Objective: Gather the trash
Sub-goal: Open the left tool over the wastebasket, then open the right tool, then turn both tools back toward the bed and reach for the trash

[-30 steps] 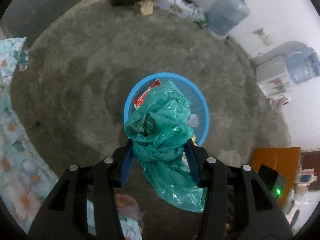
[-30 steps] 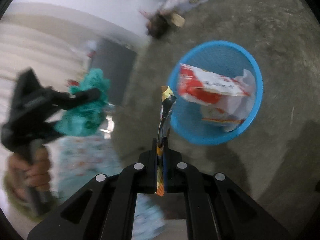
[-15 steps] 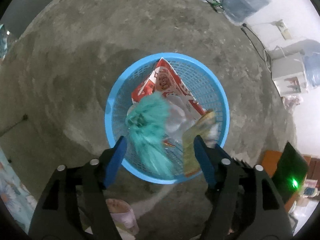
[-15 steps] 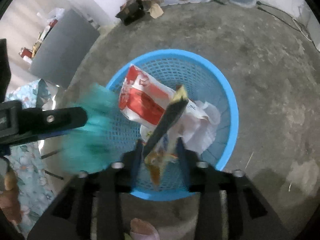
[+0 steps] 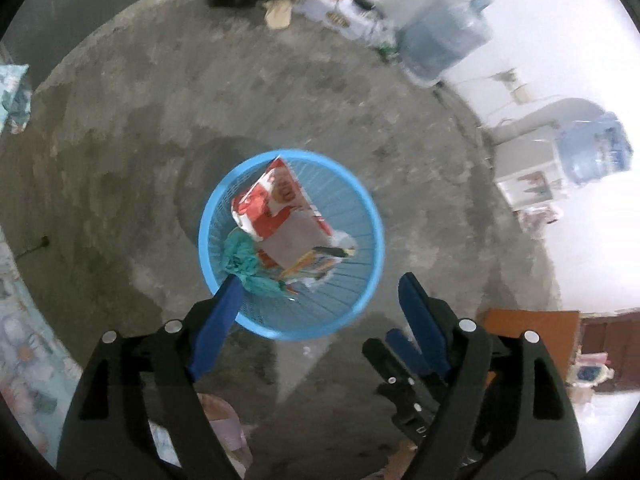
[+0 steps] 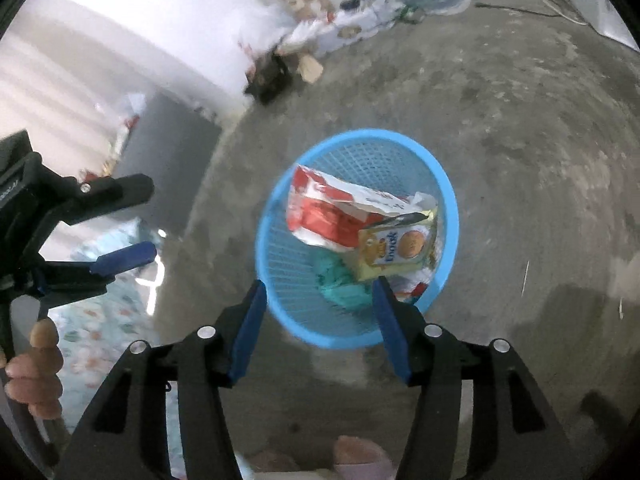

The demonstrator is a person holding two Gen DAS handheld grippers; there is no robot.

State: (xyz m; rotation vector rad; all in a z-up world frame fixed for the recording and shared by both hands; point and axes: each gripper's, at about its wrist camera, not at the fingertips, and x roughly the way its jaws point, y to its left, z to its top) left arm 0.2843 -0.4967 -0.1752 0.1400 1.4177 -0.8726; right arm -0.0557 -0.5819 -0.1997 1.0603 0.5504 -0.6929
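Blue mesh basket [image 5: 372,264]: round, open-topped, standing on the bare concrete floor [image 5: 120,160], below and ahead of both tongs.

Contents of basket:
- Red-and-white packet [image 6: 320,216], the largest piece, leaning against the far wall of the basket.
- Teal plastic bag [image 5: 240,256], crumpled, at the near-left rim in the left wrist view; it lies low against the near wall in the right wrist view.
- Yellow snack wrapper [image 6: 396,252] (printed with a round biscuit), lying flat on top of the other trash toward the right rim.
- White crumpled paper, partly hidden under the wrapper.

Left gripper [image 5: 320,292]: jaws spread wide, having just been opening; nothing between the blue pads, the bag already down in the basket. A hand [image 6: 34,372] holds its handle at the left edge of the right wrist view.

Right gripper [image 6: 320,296]: jaws parted, having just been opening; nothing between them, the wrapper lying free in the basket.

Surroundings: two large water bottles [image 5: 440,48] by the white wall, a floral cloth [image 5: 24,340] at the left edge of the floor.
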